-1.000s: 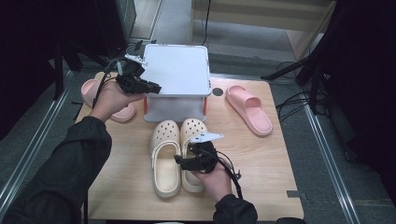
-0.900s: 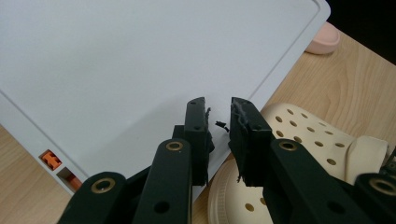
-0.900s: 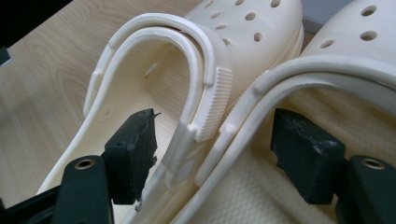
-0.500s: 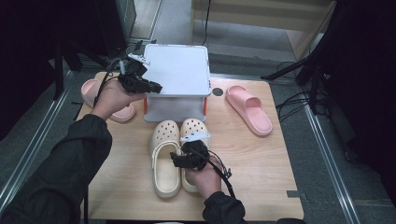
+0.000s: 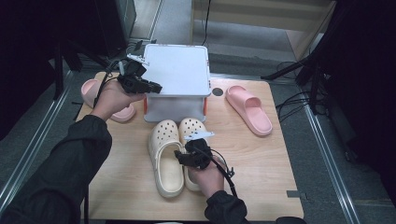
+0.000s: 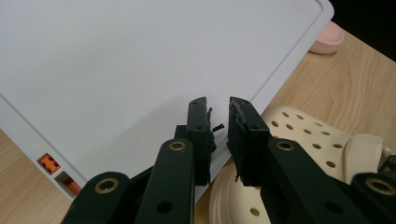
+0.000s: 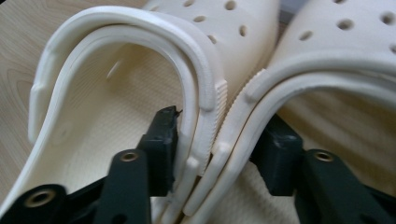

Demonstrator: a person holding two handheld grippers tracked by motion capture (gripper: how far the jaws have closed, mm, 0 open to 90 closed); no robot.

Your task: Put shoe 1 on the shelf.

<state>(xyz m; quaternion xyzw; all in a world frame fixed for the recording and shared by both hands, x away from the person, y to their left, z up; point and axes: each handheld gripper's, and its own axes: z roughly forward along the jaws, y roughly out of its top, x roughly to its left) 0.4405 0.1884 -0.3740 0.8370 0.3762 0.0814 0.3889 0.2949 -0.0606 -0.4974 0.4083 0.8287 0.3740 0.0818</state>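
Right gripper (image 5: 180, 156) closing on both cream clogs (image 7: 219, 93)

Its jaws are squeezing the touching inner walls. At 11 o'clock, the left gripper (image 5: 156, 87) is pinching the white lid (image 5: 180, 70).

Wooden table: footwear and one storage box on its top.

The light wooden table (image 5: 261, 168) carries a white lidded box (image 5: 177, 79) at its far middle, taken as landmark. Directly in front of the box, touching side by side, lie two cream clogs (image 5: 175, 156), toes towards the box. Left of the box lies a pink slipper (image 5: 100, 98), partly hidden by a hand. Right of the box, well apart, lies a second pink slipper (image 5: 249, 108). A small dark round mark (image 5: 217, 92) sits just beside the box's right edge.
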